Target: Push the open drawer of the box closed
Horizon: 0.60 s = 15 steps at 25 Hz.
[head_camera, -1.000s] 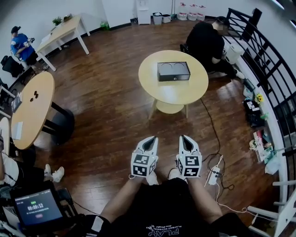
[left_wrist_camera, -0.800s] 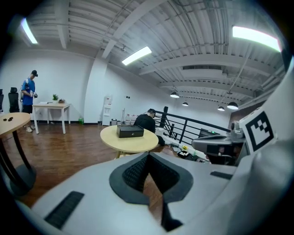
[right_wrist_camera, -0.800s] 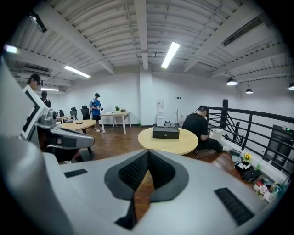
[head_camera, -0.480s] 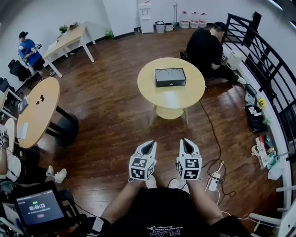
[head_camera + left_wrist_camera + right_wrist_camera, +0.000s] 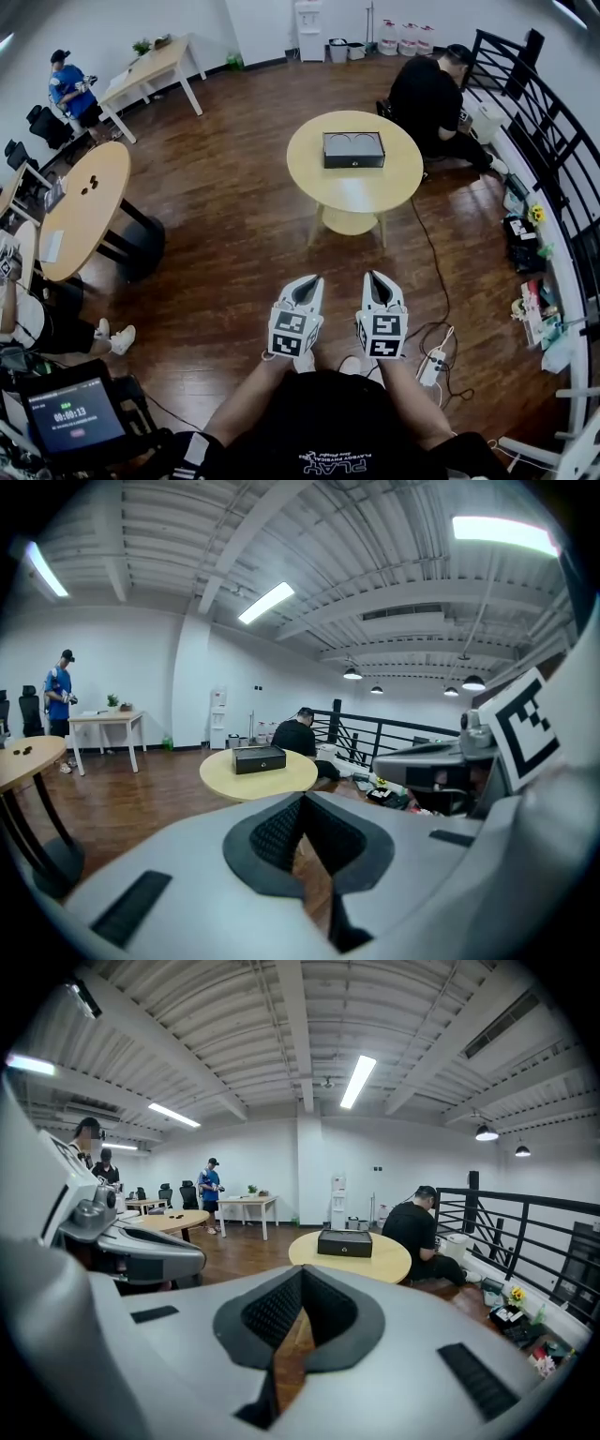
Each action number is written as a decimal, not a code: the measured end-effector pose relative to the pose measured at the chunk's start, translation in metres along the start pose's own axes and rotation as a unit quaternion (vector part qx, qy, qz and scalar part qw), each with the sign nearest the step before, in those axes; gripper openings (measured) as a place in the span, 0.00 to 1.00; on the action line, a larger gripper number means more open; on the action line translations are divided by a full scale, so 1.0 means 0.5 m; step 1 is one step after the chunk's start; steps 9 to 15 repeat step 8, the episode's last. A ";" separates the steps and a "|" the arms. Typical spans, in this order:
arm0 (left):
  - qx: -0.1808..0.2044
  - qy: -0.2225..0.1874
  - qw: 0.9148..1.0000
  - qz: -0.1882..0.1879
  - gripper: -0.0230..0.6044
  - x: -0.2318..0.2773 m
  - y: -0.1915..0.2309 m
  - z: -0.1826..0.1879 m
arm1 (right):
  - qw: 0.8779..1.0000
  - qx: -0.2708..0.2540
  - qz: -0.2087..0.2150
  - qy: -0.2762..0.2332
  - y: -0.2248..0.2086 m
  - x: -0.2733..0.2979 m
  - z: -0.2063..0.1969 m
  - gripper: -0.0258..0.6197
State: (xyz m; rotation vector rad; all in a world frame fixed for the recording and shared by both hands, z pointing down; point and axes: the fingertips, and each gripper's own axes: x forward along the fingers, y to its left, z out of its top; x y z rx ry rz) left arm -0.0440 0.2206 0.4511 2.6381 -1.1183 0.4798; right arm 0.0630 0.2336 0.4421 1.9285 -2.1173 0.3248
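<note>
Head view — left gripper (image 5: 307, 281), right gripper (image 5: 374, 279) both clenched empty — box (image 5: 353, 149) well apart

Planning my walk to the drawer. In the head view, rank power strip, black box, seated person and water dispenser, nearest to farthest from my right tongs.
1. Power strip: on the floor, just right of the right tongs.
2. Black box: on the round table ahead.
3. Seated person: behind the table, right.
4. Water dispenser: far wall.
</note>
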 end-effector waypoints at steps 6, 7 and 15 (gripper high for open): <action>0.021 0.006 1.000 -0.002 0.03 0.011 0.027 -0.009 | 1.000 -0.011 0.000 -0.004 0.023 0.035 0.010 0.05; 0.019 0.008 1.000 -0.003 0.03 0.016 0.048 -0.009 | 1.000 -0.012 0.000 -0.004 0.034 0.054 0.014 0.05; 0.017 0.009 1.000 -0.004 0.03 0.022 0.070 -0.010 | 1.000 -0.013 0.000 -0.004 0.046 0.074 0.018 0.05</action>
